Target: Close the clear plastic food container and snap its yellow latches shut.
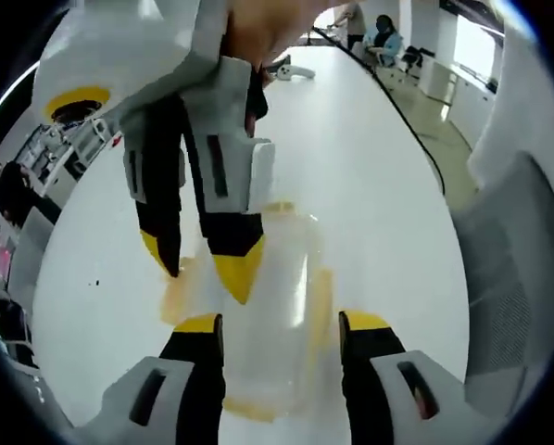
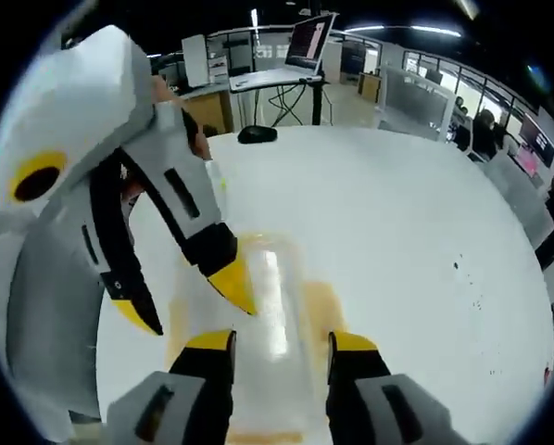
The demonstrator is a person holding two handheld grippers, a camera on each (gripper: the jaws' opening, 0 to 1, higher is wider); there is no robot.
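Note:
The clear plastic container (image 1: 282,278) lies on the white table (image 1: 370,167) with its lid on. Its yellow latches (image 1: 321,301) show as blurred tabs along the sides. My left gripper (image 1: 282,324) is open, its yellow-tipped jaws on either side of the container's near end. Facing it from above, my right gripper (image 1: 203,272) is open too, with one tip over the lid and one by the left side latch (image 1: 178,298). In the right gripper view the container (image 2: 275,287) runs between the right gripper's (image 2: 281,340) jaws, and the left gripper (image 2: 186,298) reaches in from the left.
The long white table (image 2: 397,213) stretches away. A black cable (image 1: 416,120) runs along its right edge, past a grey mesh chair (image 1: 509,278). People (image 1: 384,37) sit at the far end. A black mouse (image 2: 257,134) and a laptop (image 2: 309,42) stand beyond.

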